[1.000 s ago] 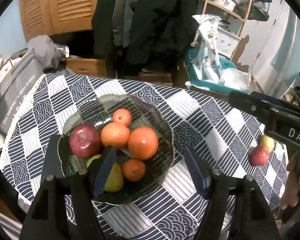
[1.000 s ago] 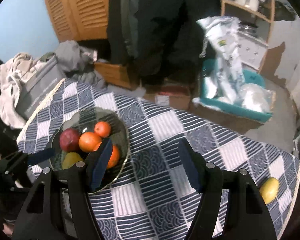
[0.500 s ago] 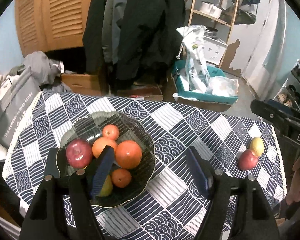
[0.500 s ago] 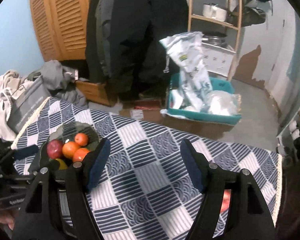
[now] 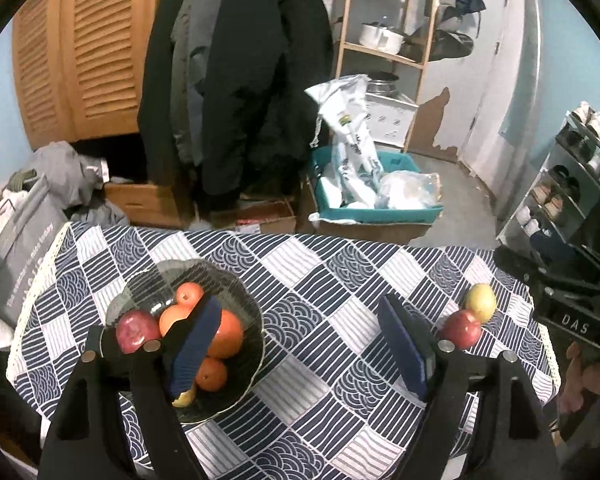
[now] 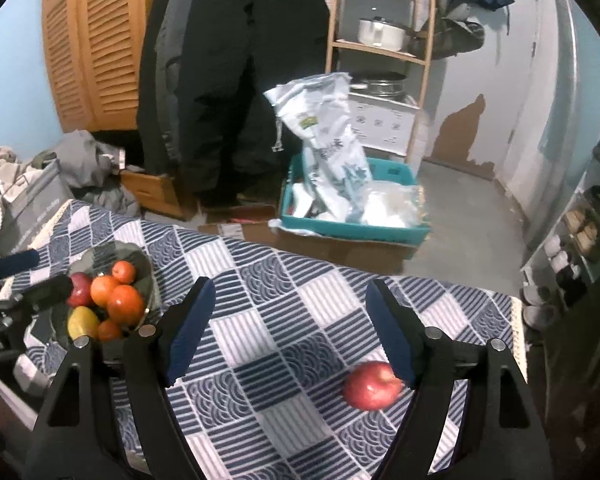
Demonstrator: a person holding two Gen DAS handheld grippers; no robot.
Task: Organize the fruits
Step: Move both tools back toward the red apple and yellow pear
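- Glass bowl [image 5: 244, 364] on the left of the checked tablecloth [image 5: 324, 288] holds oranges, a red apple [image 5: 136, 330] and a yellow fruit.
- Loose red apple [image 6: 372, 385] and yellow apple [image 5: 480, 302] lie touching, near the right edge.
- Left gripper [image 5: 300, 344]: higher than a second ago, jaws just widened, nothing between them.
- Right gripper [image 6: 288, 332]: shifted from bowl toward loose apple, jaws just opened, empty.

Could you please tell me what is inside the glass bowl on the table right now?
The glass bowl holds a red apple, four oranges and a yellow fruit. The left gripper's finger covers part of the pile there; anything underneath stays hidden.
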